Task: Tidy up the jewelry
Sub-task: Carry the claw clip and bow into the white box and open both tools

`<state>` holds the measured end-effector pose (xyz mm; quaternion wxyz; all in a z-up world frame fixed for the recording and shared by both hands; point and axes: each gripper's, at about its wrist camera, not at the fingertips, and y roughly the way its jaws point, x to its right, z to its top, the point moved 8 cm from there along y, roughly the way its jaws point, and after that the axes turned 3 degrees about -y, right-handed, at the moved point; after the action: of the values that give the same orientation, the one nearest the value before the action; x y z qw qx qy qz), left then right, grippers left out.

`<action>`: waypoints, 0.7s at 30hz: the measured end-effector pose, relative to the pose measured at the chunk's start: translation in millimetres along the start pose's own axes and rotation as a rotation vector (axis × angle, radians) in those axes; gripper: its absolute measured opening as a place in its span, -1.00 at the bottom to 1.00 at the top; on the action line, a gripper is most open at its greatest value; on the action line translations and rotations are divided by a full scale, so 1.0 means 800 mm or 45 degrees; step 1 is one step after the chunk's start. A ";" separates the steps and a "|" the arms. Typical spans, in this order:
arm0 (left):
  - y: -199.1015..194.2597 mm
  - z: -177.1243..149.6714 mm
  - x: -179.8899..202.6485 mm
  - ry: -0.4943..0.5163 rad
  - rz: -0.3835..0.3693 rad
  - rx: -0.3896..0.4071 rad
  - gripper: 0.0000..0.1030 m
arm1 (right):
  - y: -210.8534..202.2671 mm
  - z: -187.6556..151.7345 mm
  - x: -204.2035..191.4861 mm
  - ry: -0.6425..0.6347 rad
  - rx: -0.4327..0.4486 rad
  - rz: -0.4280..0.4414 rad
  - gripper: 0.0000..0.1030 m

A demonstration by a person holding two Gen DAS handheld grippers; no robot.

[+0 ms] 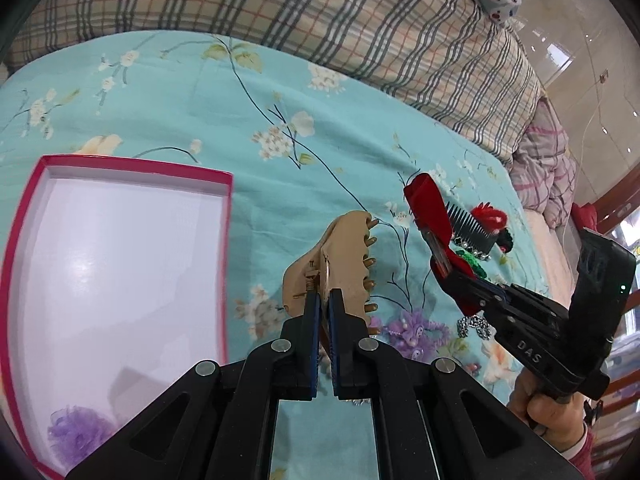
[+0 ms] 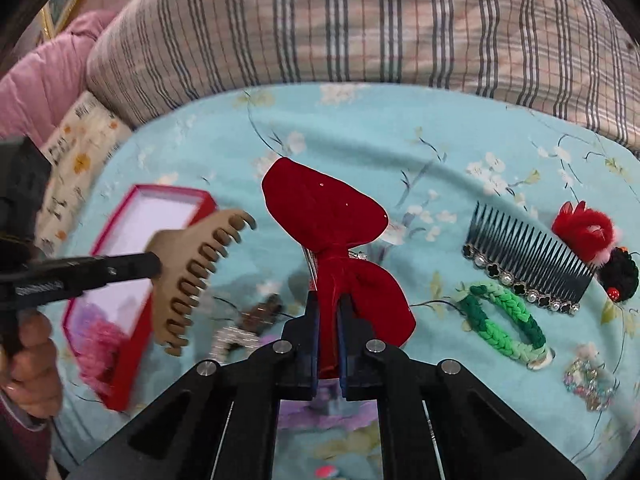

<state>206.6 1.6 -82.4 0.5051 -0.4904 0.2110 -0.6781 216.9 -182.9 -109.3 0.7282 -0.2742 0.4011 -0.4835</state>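
Left wrist: left gripper (image 1: 325,300) angled downward, clamping tan claw clip (image 1: 344,264).

Two black hand-held grippers, each in one hand

The left gripper (image 1: 325,304) and right gripper (image 2: 328,308) have blue pads, silver round rivets and angular black arms; one body bears white letters, and a dark red sleeve (image 1: 580,456) shows.

At frame centre, the right gripper (image 2: 327,300) pinches a red velvet bow clip (image 2: 332,216); a dark toothed comb (image 2: 532,256) lies right.
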 end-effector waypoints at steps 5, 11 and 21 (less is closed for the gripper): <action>-0.044 -0.007 -0.028 -0.020 0.010 0.047 -0.95 | -0.014 0.007 -0.042 -0.013 0.034 0.068 -0.89; -0.096 -0.019 -0.074 -0.070 0.046 0.097 -0.96 | -0.003 0.015 -0.110 -0.024 0.032 0.167 -0.89; -0.155 -0.021 -0.158 -0.187 0.127 0.159 -0.95 | 0.047 0.033 -0.201 -0.037 -0.013 0.241 -0.89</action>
<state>133.3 160.2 -49.7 0.5819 -0.4952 0.1551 -0.6261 223.5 -19.9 -74.1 0.7751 -0.2456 0.4170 -0.4063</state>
